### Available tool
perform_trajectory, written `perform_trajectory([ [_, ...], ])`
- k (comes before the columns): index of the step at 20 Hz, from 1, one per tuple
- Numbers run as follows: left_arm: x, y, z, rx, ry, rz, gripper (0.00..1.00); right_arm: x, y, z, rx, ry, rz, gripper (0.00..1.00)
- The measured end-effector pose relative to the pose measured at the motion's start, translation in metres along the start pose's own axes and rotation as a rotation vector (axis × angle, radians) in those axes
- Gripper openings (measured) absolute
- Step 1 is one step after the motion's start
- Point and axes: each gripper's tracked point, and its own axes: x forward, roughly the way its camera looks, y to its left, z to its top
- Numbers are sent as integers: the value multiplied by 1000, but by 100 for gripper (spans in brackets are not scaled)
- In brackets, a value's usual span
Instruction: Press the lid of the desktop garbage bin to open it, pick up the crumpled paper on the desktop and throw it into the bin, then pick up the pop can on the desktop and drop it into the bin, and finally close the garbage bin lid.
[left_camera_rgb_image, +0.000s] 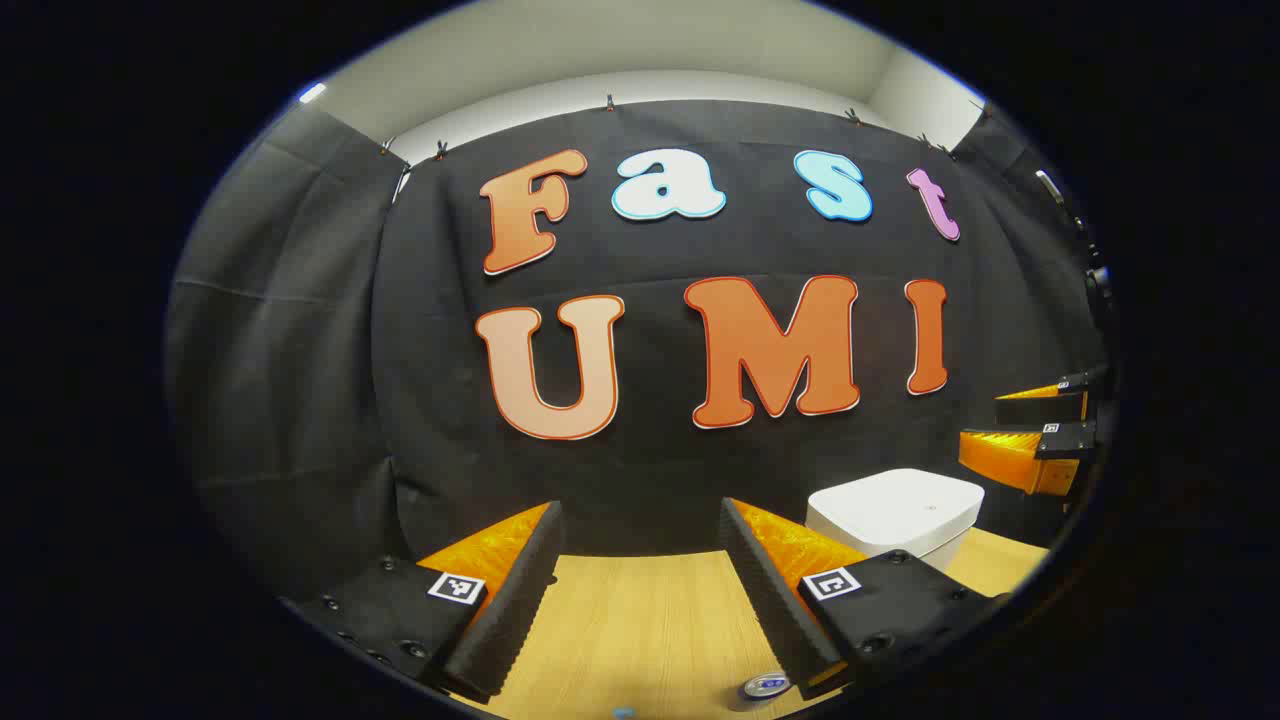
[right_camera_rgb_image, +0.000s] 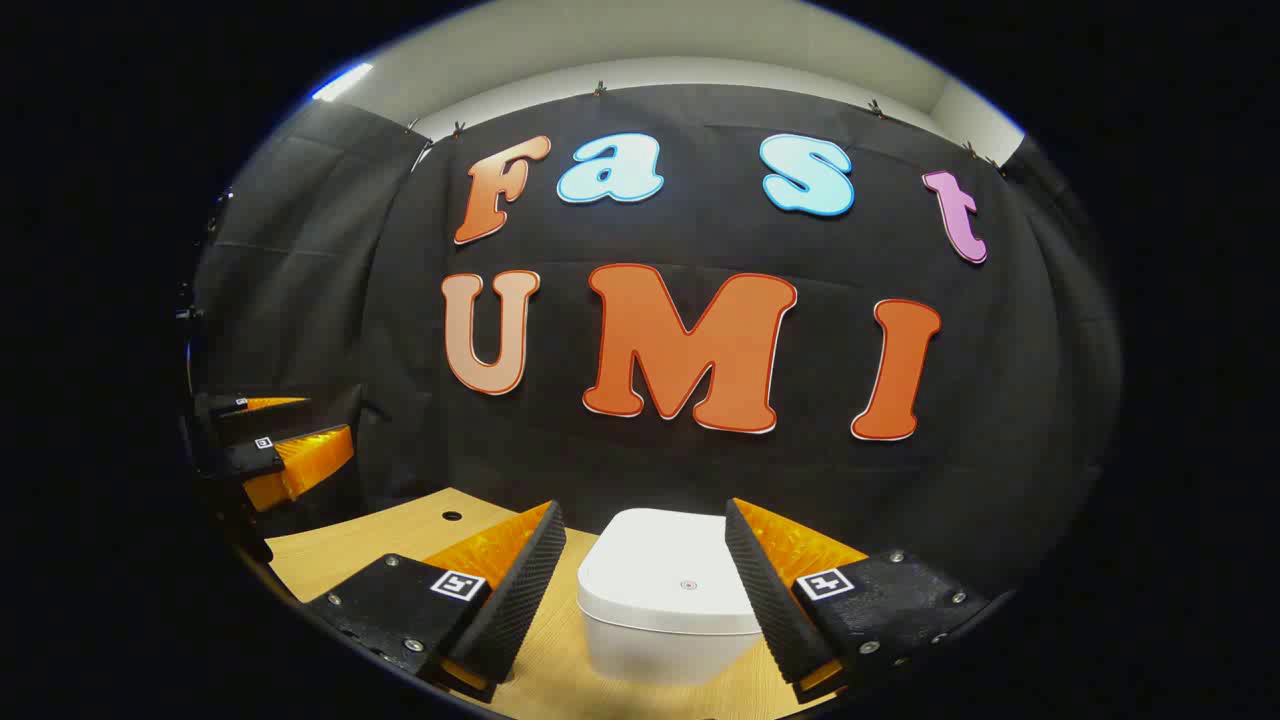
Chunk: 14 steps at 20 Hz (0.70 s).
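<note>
A white garbage bin (right_camera_rgb_image: 672, 592) with its lid down stands on the wooden desktop, straight ahead of my right gripper (right_camera_rgb_image: 645, 525), which hangs open above and in front of it. The same bin (left_camera_rgb_image: 895, 515) sits to the right in the left gripper view. My left gripper (left_camera_rgb_image: 640, 525) is open over bare wood, nothing between its fingers. The top of a pop can (left_camera_rgb_image: 766, 685) peeks out at the bottom edge, just below the right finger. Each gripper also shows far off in the other's view: the right gripper (left_camera_rgb_image: 1040, 430) and the left gripper (right_camera_rgb_image: 275, 445).
The light wooden desktop (left_camera_rgb_image: 640, 620) runs back to the black cloth wall. A small round hole (right_camera_rgb_image: 451, 516) is in the desktop at the far left of the right gripper view.
</note>
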Motion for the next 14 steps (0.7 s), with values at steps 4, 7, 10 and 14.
perform_trajectory([
  [4, 2, 1, 0, 1, 1, 1, 100, 1, 0, 0, 2, 2, -1, 97],
  [7, 0, 3, 1, 2, -3, 5, 100, 1, -1, 1, 3, 1, -3, 97],
  [10, 0, 5, 2, 6, -6, 10, 100, 1, -3, 2, 2, 2, -8, 96],
  [14, -2, 3, 1, 8, -4, 7, 100, 2, -7, 3, -7, 0, -17, 97],
])
